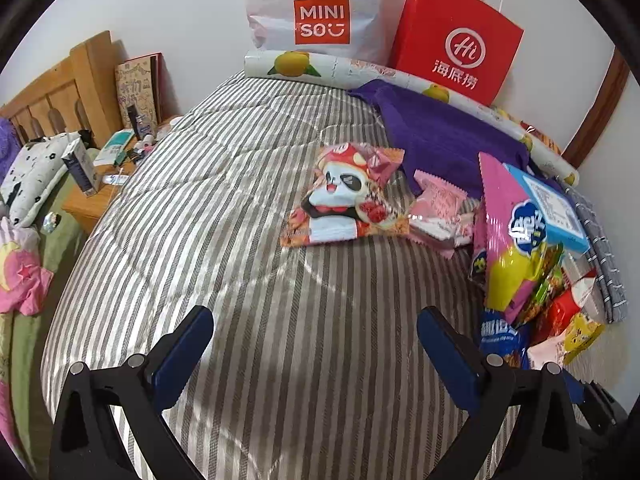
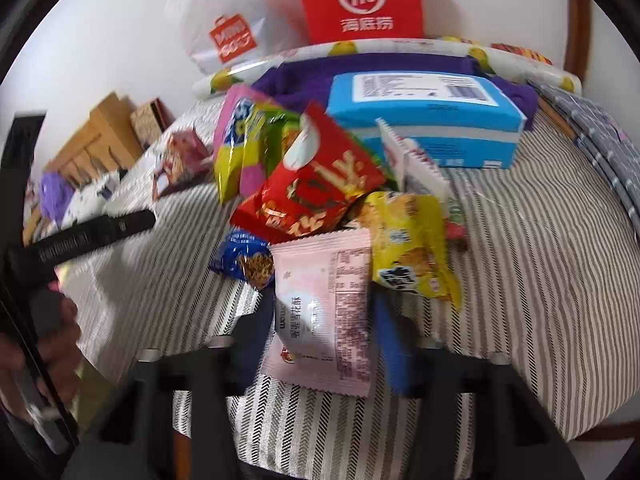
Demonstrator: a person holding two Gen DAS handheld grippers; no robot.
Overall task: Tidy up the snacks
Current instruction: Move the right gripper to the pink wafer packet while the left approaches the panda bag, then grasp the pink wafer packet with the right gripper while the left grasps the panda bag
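Snacks: loose pile [image 2: 320, 184] on striped quilt [image 1: 240, 208], just in front of blue box [image 2: 424, 120]
Pale pink packet [image 2: 324, 312]: near edge of pile, nearest right gripper
Right gripper [image 2: 324, 340]: clenched on pale pink packet, pads either side; blurred
Left gripper [image 1: 316, 344]: spread wide, nothing between, over bare quilt left of pile
Panda packet [image 1: 348, 196]: lying apart, left of pile
Handling: probably light, crinkly, slippery film, crushable contents; best pinched flat across the body or at a sealed edge

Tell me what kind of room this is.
Most likely a bedroom: a grey-and-white striped quilt covers a bed, beside a wooden headboard and a cluttered wooden bedside table.
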